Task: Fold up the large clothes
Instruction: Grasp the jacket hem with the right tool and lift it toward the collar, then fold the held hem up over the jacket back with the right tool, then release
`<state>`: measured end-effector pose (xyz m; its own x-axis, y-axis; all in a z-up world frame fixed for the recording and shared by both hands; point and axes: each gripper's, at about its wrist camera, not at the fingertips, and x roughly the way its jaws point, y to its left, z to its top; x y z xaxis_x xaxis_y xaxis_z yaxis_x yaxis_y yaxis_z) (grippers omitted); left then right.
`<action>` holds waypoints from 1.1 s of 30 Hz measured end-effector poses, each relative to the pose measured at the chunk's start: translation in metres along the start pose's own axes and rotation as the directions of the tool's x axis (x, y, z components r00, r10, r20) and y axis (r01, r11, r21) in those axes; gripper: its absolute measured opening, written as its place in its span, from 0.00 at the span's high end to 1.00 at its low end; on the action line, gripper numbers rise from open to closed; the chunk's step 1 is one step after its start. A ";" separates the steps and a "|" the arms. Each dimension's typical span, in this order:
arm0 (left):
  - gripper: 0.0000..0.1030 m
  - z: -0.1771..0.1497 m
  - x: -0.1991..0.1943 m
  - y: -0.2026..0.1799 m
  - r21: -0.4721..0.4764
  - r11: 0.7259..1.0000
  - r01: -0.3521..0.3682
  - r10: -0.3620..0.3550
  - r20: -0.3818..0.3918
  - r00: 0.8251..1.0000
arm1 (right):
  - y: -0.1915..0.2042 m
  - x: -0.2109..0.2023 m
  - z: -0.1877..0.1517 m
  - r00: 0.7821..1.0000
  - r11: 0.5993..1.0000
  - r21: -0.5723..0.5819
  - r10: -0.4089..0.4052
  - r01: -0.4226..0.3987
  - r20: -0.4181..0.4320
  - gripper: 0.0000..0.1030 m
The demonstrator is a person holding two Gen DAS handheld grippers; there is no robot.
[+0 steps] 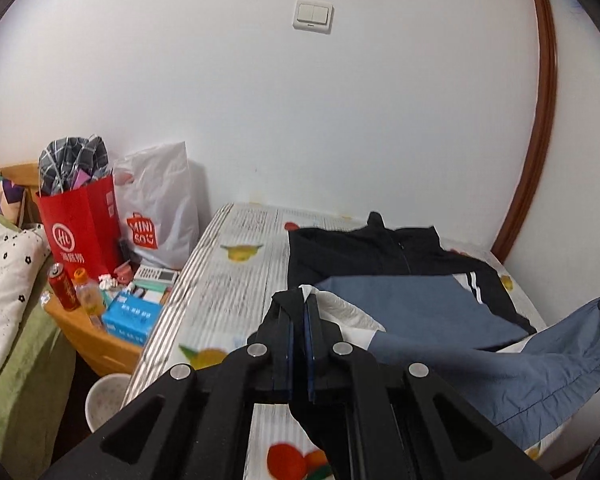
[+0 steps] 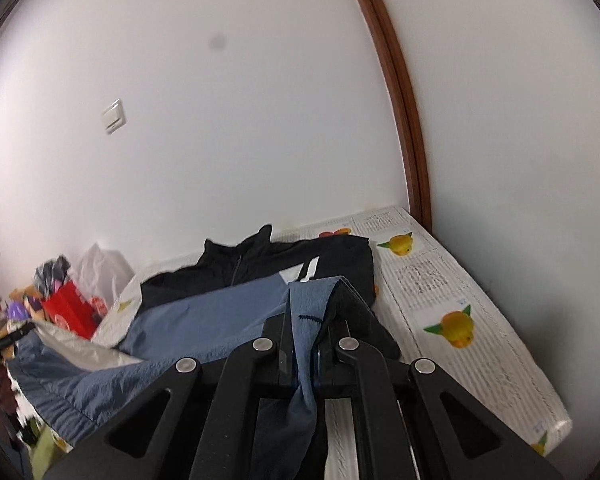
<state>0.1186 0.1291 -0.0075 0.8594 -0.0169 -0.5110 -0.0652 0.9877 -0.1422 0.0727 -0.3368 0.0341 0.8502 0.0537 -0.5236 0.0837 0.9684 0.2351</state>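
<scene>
A large jacket, black (image 1: 364, 248) at the top and blue (image 1: 420, 312) below, lies on a table with a fruit-print cloth (image 1: 228, 292). Its hem is lifted off the table. My left gripper (image 1: 300, 300) is shut on a corner of the jacket, where black cloth and white lining show between its fingers. My right gripper (image 2: 304, 320) is shut on the blue hem corner (image 2: 306, 308), which hangs down between the fingers. In the right wrist view the black upper part (image 2: 260, 264) lies flat near the wall. The lifted blue hem (image 1: 540, 364) sags between both grippers.
Left of the table, a wooden stand (image 1: 88, 332) carries a red paper bag (image 1: 80, 224), a white plastic bag (image 1: 160, 200), a can (image 1: 62, 286), a bottle (image 1: 88, 292) and a blue box (image 1: 130, 316). A white bin (image 1: 104, 400) stands below. White walls and a brown door frame (image 1: 540, 152) border the table.
</scene>
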 end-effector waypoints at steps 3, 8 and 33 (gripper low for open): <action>0.95 0.013 0.012 -0.006 -0.003 1.000 -0.005 0.005 0.000 1.000 | -0.002 0.021 0.016 1.000 0.999 0.038 0.007 -0.007 -0.010 0.96; 0.95 0.030 0.050 -0.014 -0.016 1.000 -0.021 0.020 -0.023 1.000 | -0.002 0.066 0.032 0.999 0.999 0.041 -0.002 0.004 -0.039 0.96; 0.92 -0.001 0.238 -0.004 -0.009 0.993 -0.114 0.104 -0.341 0.934 | -0.039 0.268 -0.013 0.934 0.986 -0.002 -0.160 0.168 -0.319 0.93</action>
<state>0.3225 0.1214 -0.1292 0.6230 0.0341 -0.7815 -0.1670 0.9818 -0.0903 0.2907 -0.3573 -0.1257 0.6154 -0.0269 -0.7878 0.2245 0.9640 0.1425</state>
